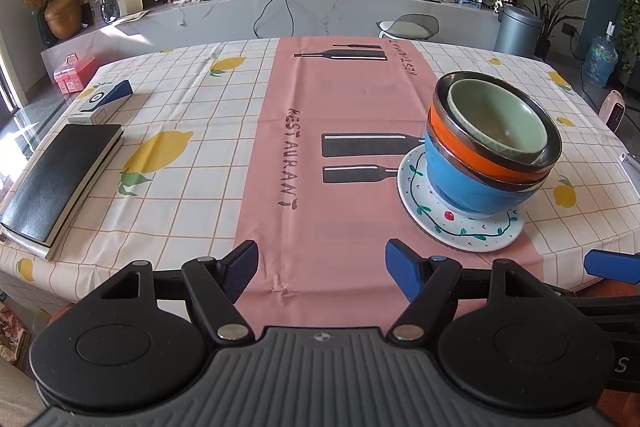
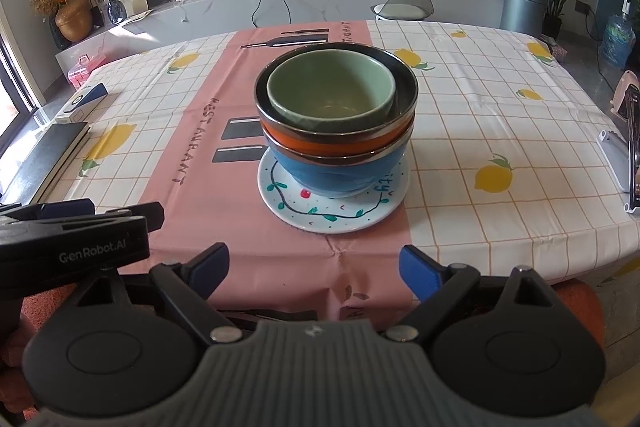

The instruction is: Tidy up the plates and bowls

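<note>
Bowls (image 2: 334, 119) nested—perhaps tilted—on plate (image 2: 320, 215).

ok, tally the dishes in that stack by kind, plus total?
Bowls: 3: green bowl, orange bowl, blue bowl
Plates: 1: white plate
Total: 4

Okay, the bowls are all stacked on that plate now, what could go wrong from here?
1. The small green ceramic bowl sits off-centre and tilted inside the steel-rimmed orange bowl, so a nudge could rattle or tip it.
2. The stack on the blue bowl looks top-heavy; lifting the white painted plate by its rim may topple it.
3. The plate rests on loose tablecloth; dragging could bunch it.
</note>
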A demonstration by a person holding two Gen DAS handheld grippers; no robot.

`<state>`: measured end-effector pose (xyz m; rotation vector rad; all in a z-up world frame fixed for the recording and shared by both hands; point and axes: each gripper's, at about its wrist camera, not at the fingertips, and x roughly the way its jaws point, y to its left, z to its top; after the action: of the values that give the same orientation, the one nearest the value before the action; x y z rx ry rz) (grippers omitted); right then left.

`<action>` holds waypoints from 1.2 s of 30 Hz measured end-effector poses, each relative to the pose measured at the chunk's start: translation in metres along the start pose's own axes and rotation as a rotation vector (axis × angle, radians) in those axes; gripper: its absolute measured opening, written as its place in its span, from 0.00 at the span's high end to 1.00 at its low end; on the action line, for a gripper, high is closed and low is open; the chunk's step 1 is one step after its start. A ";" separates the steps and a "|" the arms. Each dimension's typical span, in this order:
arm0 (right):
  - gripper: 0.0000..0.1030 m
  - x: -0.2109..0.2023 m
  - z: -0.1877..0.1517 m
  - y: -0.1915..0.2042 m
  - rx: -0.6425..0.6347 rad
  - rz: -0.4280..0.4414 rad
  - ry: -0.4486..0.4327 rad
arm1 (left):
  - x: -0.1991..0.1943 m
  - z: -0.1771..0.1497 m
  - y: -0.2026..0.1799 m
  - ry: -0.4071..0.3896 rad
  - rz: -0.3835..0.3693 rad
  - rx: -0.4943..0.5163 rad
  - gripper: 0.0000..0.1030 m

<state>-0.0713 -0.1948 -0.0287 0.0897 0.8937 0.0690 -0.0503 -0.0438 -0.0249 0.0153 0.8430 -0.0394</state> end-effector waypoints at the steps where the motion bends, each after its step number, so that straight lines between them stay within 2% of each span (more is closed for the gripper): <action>1: 0.12 0.000 0.000 0.000 0.000 -0.001 0.002 | 0.000 0.000 0.000 -0.001 0.000 0.000 0.17; 36: 0.10 0.004 0.001 0.004 -0.021 -0.009 0.024 | -0.009 0.003 0.000 -0.045 0.001 -0.005 0.17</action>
<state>-0.0682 -0.1901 -0.0311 0.0651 0.9173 0.0717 -0.0545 -0.0433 -0.0160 0.0107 0.7985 -0.0364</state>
